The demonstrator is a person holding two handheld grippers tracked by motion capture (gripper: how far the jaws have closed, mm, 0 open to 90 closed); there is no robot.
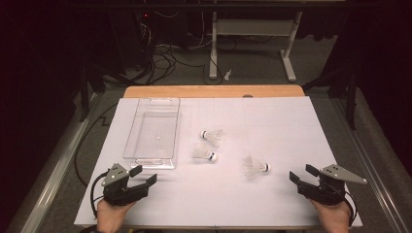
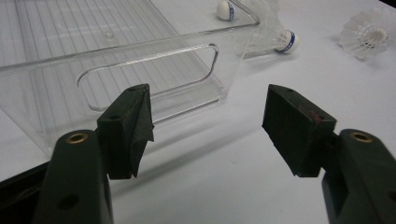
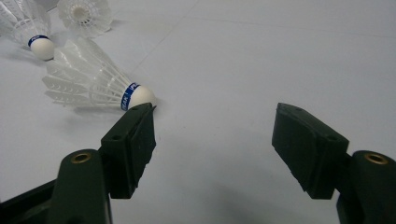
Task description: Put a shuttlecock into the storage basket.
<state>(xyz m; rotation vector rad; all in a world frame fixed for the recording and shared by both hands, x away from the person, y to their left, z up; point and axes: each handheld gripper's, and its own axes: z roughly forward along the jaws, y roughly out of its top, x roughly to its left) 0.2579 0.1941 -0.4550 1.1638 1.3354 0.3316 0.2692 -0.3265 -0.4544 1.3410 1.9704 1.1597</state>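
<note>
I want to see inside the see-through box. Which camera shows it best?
The high view: it looks down on the whole clear box, open side up, nothing visible inside. The left gripper view shows its near end wall and handle slot close up, beyond that open hand-held gripper.

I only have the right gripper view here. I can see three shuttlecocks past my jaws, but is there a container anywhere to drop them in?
Observer: Yes, a clear plastic bin lies on the table's left half, left of the shuttlecocks.
Operator: Anything in it?
Observer: No, the high view shows it empty.
Operator: Where is the left gripper?
Observer: The left gripper sits at the bin's near end, jaws open, holding nothing.
Operator: Which shuttlecock is nearest me?
Observer: The lone shuttlecock, left of the right gripper, cork end toward it.
</note>
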